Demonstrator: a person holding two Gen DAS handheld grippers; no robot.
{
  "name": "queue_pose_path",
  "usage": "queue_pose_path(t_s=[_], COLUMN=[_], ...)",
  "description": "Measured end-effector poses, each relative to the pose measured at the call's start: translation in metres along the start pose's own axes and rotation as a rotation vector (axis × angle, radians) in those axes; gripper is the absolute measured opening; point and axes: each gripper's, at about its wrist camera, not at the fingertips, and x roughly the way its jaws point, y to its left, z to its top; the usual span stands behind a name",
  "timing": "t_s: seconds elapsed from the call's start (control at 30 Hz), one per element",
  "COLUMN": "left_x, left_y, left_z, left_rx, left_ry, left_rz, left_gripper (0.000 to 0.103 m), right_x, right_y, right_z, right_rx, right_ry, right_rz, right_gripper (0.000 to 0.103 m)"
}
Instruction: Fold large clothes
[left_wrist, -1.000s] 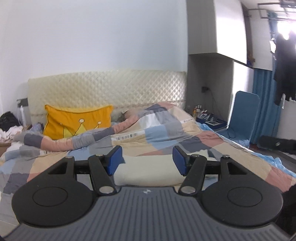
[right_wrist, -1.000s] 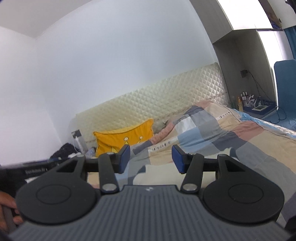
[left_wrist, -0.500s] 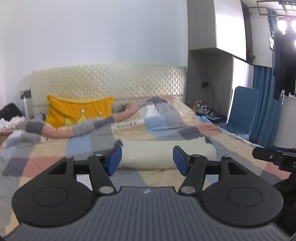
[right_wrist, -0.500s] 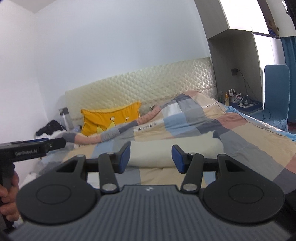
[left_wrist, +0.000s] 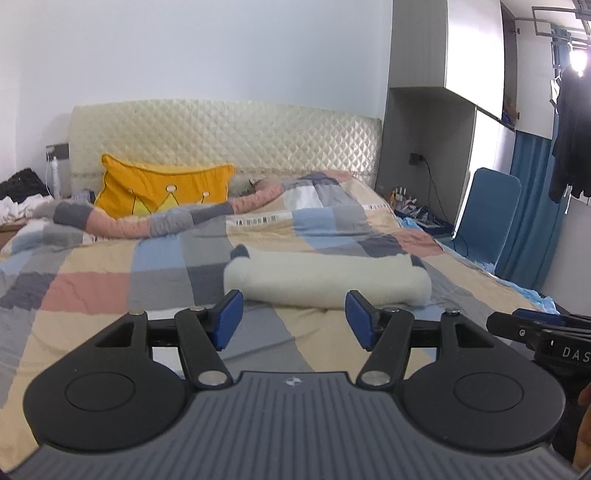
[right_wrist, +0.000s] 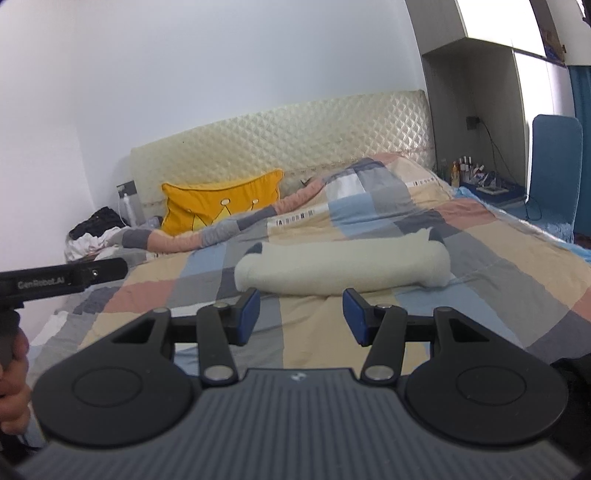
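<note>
Patchwork bed (left_wrist: 92, 288), folded cream garment (left_wrist: 325, 284) partly hidden behind gripper (left_wrist: 294, 319)

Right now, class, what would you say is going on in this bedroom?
A person holds a two-finger tool in each hand over a bed with a patchwork quilt. The left tool and the right tool are both open and empty, pointing at a cream fleecy garment lying bundled across the quilt. Neither tool touches it, so no fold is under way. A yellow crown cushion leans against the headboard.
</note>
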Motion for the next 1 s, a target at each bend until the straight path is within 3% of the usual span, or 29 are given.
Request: queue_pose_path(t_s=[0.53,0.6,0.7,1.0], left_x=[0.009,0.009,0.009,0.006], left_y=[0.002,0.002,0.002,0.002], left_z=[-0.005,-0.006,-0.007,-0.008], left_rx=[0.008,0.009,0.016,-0.001], left_ry=[0.014,0.012,-0.003,-0.011], left_rz=[0.033,0.037,0.045,0.055], left_gripper=[0.067,0.081,0.094,0.101], right_x=[0.001,0.001,0.0,-0.001], right_y=[0.006,0.006,0.005,0.003], right_z=[-0.004,-0.002,-0.002,0.001], right_rx=[-0.038,-0.043,-0.041,-0.055], right_ry=[0.002,-0.002,-0.006,-0.011], right_rz=[-0.03,-0.036,-0.042,-0.067], right_gripper=[0.054,0.054,0.054,0.054])
